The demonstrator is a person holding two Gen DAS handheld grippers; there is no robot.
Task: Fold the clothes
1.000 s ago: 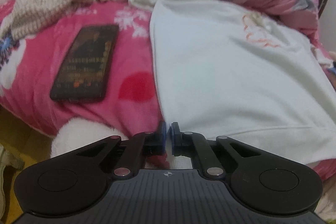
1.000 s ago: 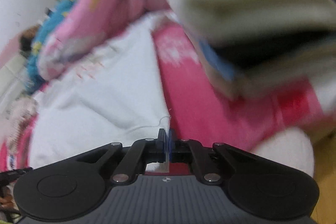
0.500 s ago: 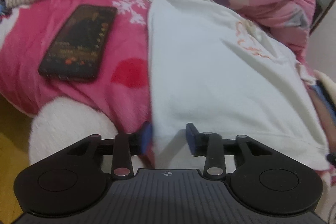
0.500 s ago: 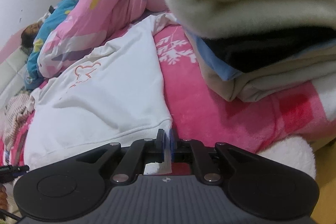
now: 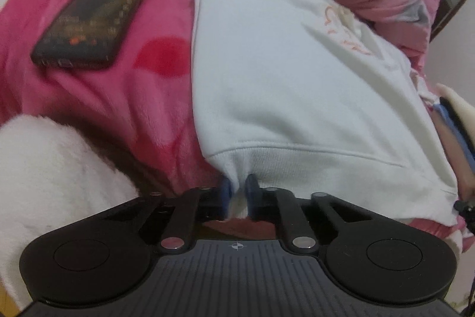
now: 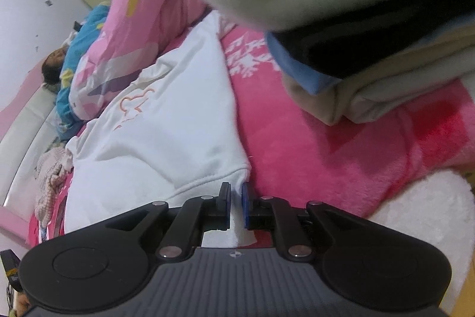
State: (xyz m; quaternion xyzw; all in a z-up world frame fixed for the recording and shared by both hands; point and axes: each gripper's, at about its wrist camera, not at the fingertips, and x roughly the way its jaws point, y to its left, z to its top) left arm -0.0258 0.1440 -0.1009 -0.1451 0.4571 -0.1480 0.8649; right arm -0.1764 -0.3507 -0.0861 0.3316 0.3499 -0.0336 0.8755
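White sweatshirt [image 5: 297, 79] hem between tongs [image 5: 237, 192]

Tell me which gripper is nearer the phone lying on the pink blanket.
Left. The left gripper pinches the white sweatshirt hem at the corner on the phone side. The right gripper holds the opposite hem corner, beside the folded clothes stack.

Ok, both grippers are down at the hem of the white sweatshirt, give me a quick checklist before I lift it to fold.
1. Left gripper closed on the hem of the white sweatshirt, near its corner: ok.
2. Right gripper closed on the other hem corner: ok.
3. Phone lies on the pink blanket, apart from the sweatshirt: ok.
4. Stack of folded clothes beside the sweatshirt, not on it: ok.
5. Far end of the sweatshirt free of the pink quilt: cannot tell.
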